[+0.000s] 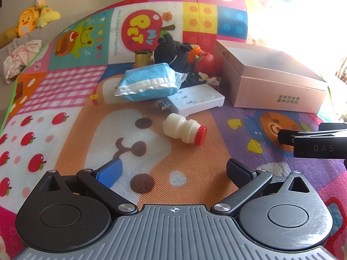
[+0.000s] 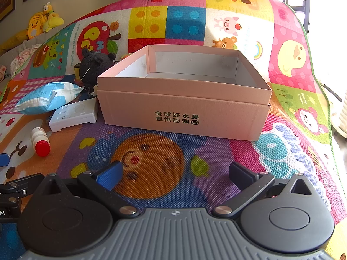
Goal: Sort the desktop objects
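Observation:
My left gripper (image 1: 174,171) is open and empty, just short of a small white bottle with a red cap (image 1: 184,131) lying on its side on the mat. Behind it lie a white charger with a USB plug (image 1: 195,99), a blue-and-white tissue pack (image 1: 147,81), a black plush toy (image 1: 173,53), a gold jar (image 1: 142,58) and a red-orange toy (image 1: 203,59). My right gripper (image 2: 175,174) is open and empty, facing an open pink cardboard box (image 2: 184,108), which looks empty. The bottle (image 2: 41,140) lies to its left.
Everything sits on a colourful cartoon play mat (image 1: 65,99). The box (image 1: 279,86) stands right of the pile. The right gripper's body (image 1: 314,143) enters the left view at the right edge. Yellow plush toys (image 1: 32,19) and cloth (image 1: 20,59) lie off the mat at far left.

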